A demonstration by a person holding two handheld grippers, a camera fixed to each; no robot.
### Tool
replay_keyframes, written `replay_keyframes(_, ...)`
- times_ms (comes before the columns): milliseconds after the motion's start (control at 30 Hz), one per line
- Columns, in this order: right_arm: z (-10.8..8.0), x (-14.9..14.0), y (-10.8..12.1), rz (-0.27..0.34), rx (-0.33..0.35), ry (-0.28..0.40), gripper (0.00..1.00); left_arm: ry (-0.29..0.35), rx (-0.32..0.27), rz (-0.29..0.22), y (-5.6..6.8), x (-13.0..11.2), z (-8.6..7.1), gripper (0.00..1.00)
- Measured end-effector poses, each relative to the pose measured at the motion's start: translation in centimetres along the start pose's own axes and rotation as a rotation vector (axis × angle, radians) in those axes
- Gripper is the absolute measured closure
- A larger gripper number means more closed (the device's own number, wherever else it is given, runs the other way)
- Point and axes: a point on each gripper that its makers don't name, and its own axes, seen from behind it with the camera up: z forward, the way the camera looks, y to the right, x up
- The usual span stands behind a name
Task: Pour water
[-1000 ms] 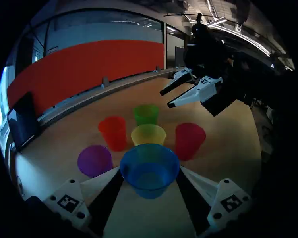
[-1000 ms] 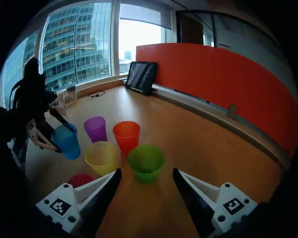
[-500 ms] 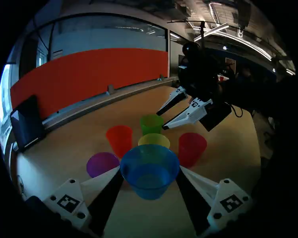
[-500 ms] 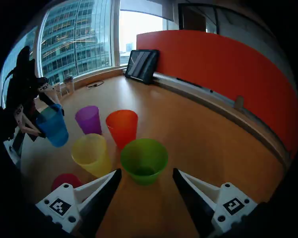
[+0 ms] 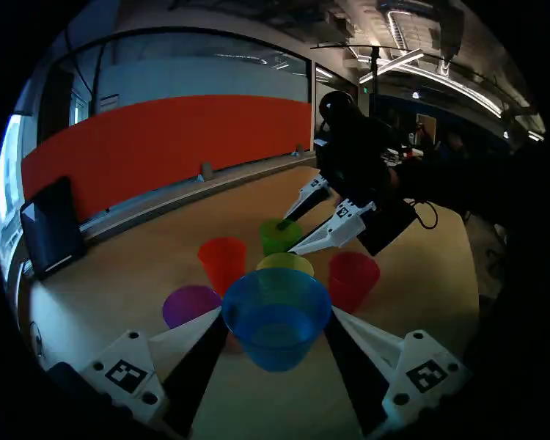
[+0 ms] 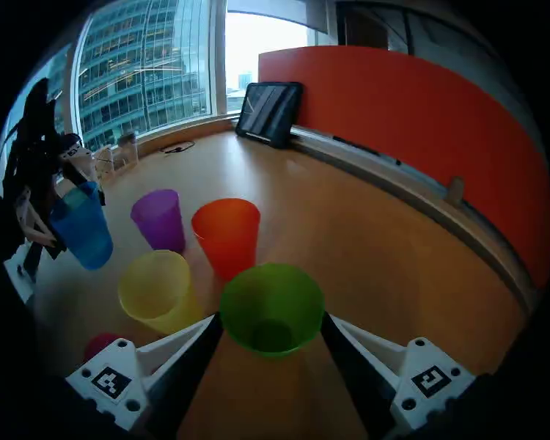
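Closing in now: the right gripper (image 6: 269, 317) has come forward, and the green cup (image 6: 271, 304) sits right between its jaws. They stand wide apart, and I cannot tell whether they touch its wall. On my left gripper (image 5: 275, 314), the jaws are clamped on the blue cup (image 5: 276, 334), upright. The yellow cup (image 6: 158, 290), orange cup (image 6: 227, 231) and purple cup (image 6: 159, 220) stand close together on the worktop (image 6: 363, 242), just beside the green one.
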Motion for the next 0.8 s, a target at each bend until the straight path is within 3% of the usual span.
replay_keyframes(100,0.3,0.1,0.1,-0.002,0.0,0.0,0.02,0.003,-0.002,-0.002,0.0,0.1,-0.1,0.14)
replay_keyframes(167,0.5,0.1,0.1,-0.005,-0.001,-0.001,0.09,0.006,-0.002,-0.003,0.0,0.1,-0.1,0.14)
replay_keyframes(433,0.3,0.6,0.3,0.008,-0.011,0.021,0.09,0.011,0.004,-0.007,-0.3,0.0,-0.2,0.14)
replay_keyframes(800,-3.3,2.6,0.2,0.017,-0.039,0.101,0.09,0.046,0.015,-0.019,-0.3,0.7,-0.7,0.14)
